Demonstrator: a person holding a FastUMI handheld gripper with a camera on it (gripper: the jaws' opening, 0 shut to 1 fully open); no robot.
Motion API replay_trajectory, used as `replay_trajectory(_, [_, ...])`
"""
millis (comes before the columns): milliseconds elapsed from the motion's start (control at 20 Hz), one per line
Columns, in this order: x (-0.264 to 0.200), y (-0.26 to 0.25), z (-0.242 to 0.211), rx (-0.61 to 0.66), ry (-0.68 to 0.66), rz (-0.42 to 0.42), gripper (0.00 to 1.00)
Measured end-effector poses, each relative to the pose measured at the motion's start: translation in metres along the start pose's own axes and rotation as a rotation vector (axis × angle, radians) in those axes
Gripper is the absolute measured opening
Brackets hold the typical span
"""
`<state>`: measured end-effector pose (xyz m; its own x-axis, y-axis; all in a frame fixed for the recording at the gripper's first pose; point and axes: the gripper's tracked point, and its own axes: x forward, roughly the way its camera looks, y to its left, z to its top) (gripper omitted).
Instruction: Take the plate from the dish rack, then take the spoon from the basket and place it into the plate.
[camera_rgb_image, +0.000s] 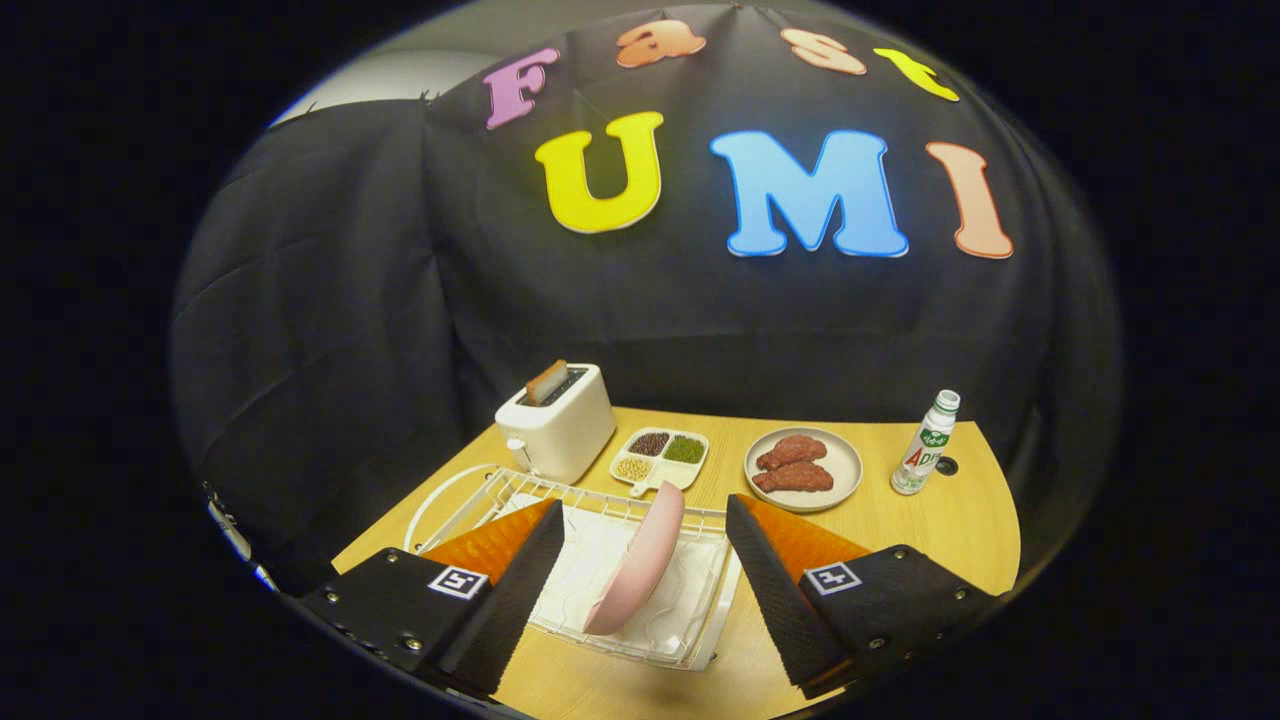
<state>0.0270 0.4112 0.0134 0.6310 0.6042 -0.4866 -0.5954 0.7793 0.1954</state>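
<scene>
Standing on edge in the dish rack (700, 640), pink plate (635, 570), between spread tool (640, 590) fingers, untouched

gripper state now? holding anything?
Gripper: open, holding nothing. The pink plate stands on edge in the white dish rack between the fingers, neither one touching it.

The plate (636, 560) is pale pink, standing in a white wire dish rack (600, 585) on a light wood-grain tabletop (900, 530). The fingers (765, 590), held wide apart to either side of the plate, have black ribbed pads and orange backs, with black-and-white square markers behind them. The toaster (560, 425) is cream-white, the divided dish (660, 458) holds dark red, green and tan beans, and the beige dish (805, 470) carries reddish-brown meat beside a white bottle with a green label (925, 445).
</scene>
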Motion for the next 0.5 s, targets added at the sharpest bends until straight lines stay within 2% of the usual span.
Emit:
replay_trajectory(250, [0.050,-0.006,-0.039,0.074,0.293,0.006,1.00])
replay_trajectory(500, [0.083,-0.005,-0.075,0.173,0.520,0.026,1.00])
